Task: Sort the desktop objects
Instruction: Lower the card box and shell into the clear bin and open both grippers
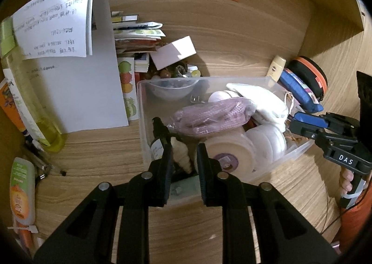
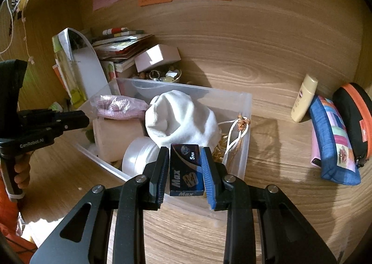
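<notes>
A clear plastic bin [image 1: 300, 149] [image 2: 246, 124] on the wooden desk holds a white cloth [image 2: 181, 120], a pink knit item in plastic [image 1: 209, 116], round white lids [image 1: 265, 143] and a cord. My right gripper [image 2: 184, 154] is shut on a small dark blue "Max" box [image 2: 184, 171], held over the bin's near corner. It also shows in the left wrist view [image 1: 294, 121] at the bin's right rim. My left gripper [image 1: 183, 154] is open over the bin's near end, with a small cream object [image 1: 181, 154] between its fingers, apparently untouched.
Papers [image 1: 69, 66], a book stack [image 1: 137, 31] and a pink box [image 1: 173, 52] stand behind the bin. A yellow bottle [image 1: 30, 106], tubes and pens lie at the left. A cream bottle [image 2: 304, 99], a blue pouch [image 2: 332, 138] and a black-orange case [image 2: 355, 120] lie at the right.
</notes>
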Demonstrator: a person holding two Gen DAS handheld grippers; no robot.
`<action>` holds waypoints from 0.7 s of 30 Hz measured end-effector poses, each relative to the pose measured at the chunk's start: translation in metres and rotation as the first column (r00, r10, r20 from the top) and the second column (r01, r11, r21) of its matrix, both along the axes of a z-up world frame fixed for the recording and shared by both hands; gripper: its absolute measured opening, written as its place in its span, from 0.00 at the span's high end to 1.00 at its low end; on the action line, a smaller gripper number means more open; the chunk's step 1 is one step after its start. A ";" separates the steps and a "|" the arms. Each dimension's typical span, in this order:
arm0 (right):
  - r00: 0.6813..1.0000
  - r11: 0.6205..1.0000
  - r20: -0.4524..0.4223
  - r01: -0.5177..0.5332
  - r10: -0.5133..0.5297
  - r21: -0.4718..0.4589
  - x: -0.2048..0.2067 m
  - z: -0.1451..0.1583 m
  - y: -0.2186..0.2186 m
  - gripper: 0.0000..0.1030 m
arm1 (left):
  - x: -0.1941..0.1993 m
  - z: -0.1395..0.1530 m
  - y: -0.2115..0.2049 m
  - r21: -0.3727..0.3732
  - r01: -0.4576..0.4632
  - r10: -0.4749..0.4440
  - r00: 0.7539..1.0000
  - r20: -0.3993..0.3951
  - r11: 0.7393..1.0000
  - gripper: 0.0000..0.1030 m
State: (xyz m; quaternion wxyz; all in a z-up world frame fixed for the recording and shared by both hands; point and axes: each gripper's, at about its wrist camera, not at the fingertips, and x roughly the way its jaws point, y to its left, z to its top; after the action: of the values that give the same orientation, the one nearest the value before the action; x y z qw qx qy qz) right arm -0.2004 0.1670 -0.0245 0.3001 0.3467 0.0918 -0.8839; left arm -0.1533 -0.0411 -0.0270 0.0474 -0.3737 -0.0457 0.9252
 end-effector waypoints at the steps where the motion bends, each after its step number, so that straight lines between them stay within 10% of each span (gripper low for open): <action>1: 1.000 1.000 -0.001 0.001 -0.001 0.003 0.001 0.000 0.000 0.71 | 0.001 0.001 0.001 -0.001 -0.001 0.001 1.000 -0.002 1.000 0.79; 21: 0.987 1.000 -0.158 0.001 0.002 0.018 0.055 0.030 -0.007 0.35 | 0.055 0.034 0.008 -0.037 -0.052 0.047 0.991 -0.128 0.998 0.41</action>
State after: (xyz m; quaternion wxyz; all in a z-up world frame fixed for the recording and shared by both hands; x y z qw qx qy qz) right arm -0.1457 0.1602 0.0056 0.2887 0.2783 0.1234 -0.9077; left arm -0.0988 -0.0329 0.0074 0.0196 -0.3136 -0.0335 0.9488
